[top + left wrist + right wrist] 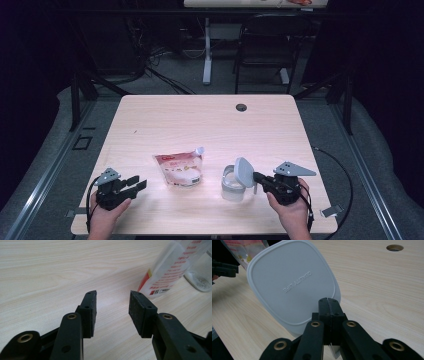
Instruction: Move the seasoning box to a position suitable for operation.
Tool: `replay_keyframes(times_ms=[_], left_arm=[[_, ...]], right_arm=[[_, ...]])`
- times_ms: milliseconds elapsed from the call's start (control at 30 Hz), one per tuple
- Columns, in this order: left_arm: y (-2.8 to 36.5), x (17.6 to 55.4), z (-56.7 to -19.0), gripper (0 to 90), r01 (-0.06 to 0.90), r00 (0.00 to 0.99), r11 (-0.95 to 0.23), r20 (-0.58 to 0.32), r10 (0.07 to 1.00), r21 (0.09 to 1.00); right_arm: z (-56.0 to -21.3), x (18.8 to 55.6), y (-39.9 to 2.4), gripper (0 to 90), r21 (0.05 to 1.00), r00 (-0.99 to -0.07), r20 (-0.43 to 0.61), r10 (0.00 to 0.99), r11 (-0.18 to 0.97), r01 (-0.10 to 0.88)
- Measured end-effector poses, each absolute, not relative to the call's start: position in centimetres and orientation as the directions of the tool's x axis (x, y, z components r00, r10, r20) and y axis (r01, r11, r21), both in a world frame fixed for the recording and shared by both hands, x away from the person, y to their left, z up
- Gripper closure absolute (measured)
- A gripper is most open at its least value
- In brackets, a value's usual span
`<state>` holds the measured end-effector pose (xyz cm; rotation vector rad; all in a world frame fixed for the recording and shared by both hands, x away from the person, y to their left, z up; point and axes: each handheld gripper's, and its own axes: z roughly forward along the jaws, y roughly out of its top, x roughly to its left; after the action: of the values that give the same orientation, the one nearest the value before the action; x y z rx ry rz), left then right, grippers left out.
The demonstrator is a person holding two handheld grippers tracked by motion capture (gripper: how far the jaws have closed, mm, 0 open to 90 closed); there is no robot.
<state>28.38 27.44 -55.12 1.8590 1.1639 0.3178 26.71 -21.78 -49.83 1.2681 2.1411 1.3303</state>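
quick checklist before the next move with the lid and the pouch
1. Right gripper shut on the grey lid: ok, jaws pinch its edge.
2. Lid off the clear container: ok, held tilted above its rim.
3. Left gripper open and free: ok, nothing between its pads.
4. Pouch within the left gripper's path: ok, it lies ahead of the jaws, apart from them.
5. Pouch spout open: cannot tell.
6. Bare table beyond the container for setting the lid down: ok.
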Motion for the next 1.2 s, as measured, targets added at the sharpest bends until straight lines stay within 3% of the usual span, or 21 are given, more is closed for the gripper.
replay_keyframes(times_ms=[867, 1200], left_arm=[[27.6, 28.4, -55.0, 58.1, 0.591, 0.53, -0.168, -0.222, 0.818, 0.789], [27.6, 28.3, -55.0, 58.1, 0.59, 0.53, -0.167, -0.223, 0.819, 0.79]], right_arm=[[-50.6, 26.9, -22.3, 90.0, 0.825, -0.534, 0.239, 0.811, 0.12, 0.552], [-51.7, 27.3, -23.3, 90.0, 0.796, -0.511, 0.389, 0.766, 0.0, 0.605]])
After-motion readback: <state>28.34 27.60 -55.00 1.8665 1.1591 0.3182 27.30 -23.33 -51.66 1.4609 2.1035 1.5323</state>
